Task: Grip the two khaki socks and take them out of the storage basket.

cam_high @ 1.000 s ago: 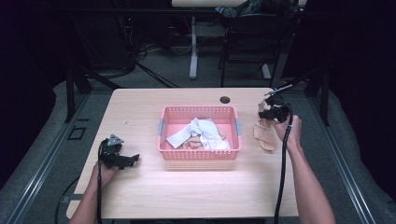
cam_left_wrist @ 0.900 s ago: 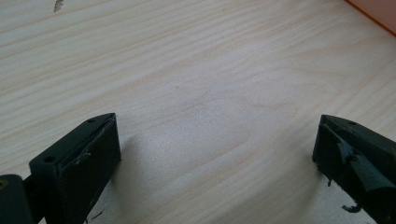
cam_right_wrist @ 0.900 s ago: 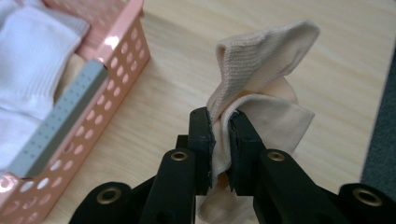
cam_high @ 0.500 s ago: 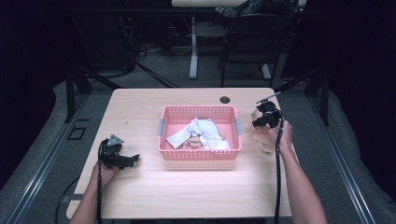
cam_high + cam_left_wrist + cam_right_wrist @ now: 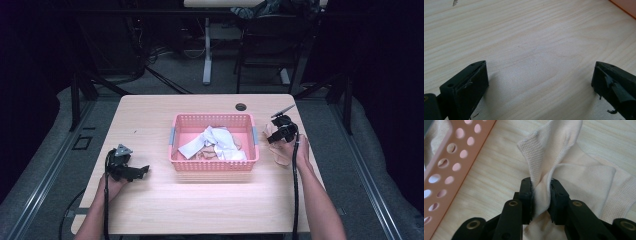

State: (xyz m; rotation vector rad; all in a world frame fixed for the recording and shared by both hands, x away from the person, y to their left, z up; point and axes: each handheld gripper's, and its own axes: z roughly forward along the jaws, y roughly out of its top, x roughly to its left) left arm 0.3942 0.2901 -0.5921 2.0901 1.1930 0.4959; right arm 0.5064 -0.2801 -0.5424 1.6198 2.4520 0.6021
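A pink perforated basket point(image 5: 214, 162) stands mid-table with white cloths point(image 5: 215, 140) and beige ones inside. Just right of it, a beige sock point(image 5: 281, 152) lies on the wood. My right gripper point(image 5: 272, 137) is low over the sock. In the right gripper view the sock point(image 5: 584, 175) is bunched into a fold between the jaws point(image 5: 541, 185), whose pads still touch it; they have just been opening. The basket wall point(image 5: 454, 152) runs along that view's left. My left gripper point(image 5: 142, 171) rests open at the table's front left, with bare wood between its jaws point(image 5: 540, 72).
The light wooden table point(image 5: 200, 200) has a dark cable hole point(image 5: 241, 106) behind the basket. Chair and desk legs and cables stand on the dark floor beyond the far edge. An orange corner point(image 5: 626, 6) shows at the top right of the left gripper view.
My right gripper has come down and a little toward the basket, lowering the sock onto the table. The left gripper has stayed where it was.
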